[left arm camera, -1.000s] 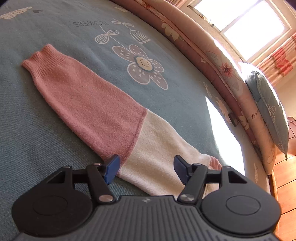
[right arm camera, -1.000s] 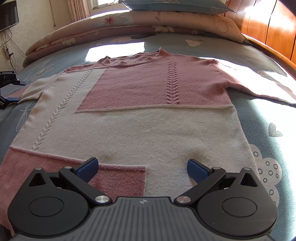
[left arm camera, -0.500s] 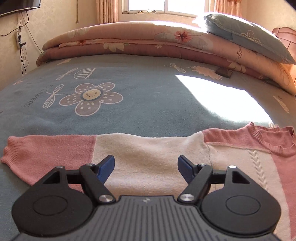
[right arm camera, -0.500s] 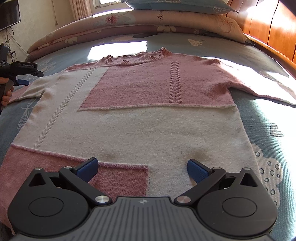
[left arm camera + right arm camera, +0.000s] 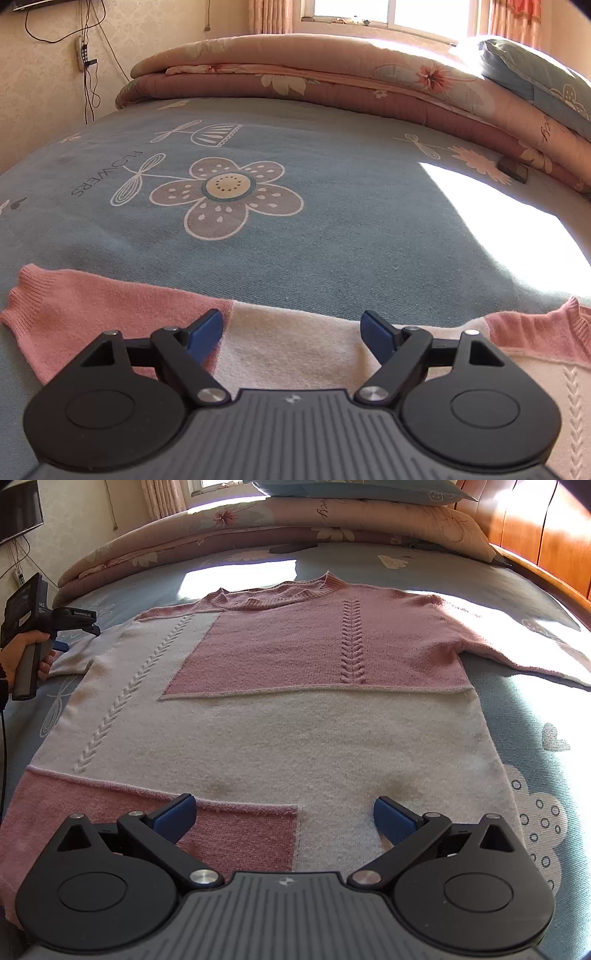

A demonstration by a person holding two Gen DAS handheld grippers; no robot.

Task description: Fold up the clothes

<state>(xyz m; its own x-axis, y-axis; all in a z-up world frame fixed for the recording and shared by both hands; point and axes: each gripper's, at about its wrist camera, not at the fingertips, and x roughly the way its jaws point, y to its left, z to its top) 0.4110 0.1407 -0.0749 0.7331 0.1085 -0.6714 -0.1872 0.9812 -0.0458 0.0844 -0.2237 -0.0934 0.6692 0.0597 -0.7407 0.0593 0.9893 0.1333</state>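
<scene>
my view: folded quilts [image 5: 332, 85] and pillow [image 5: 354, 487] stacked beyond the sweater [image 5: 280, 720], sweater flat on the bed [image 5: 332, 229], left tool [image 5: 291, 334] opening, nothing gripped, over its sleeve [image 5: 110, 314], right tool [image 5: 284, 818] wide above its hem

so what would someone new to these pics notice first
The pink and cream sweater catches the eye first, spread flat, front up, across the blue bedspread, with its neckline toward the folded floral quilt at the far end. Next is the big flower print on the bedspread, beyond the sweater's outstretched sleeve. The left gripper hangs over that sleeve, its fingers opening and nothing pinched between them.
</scene>
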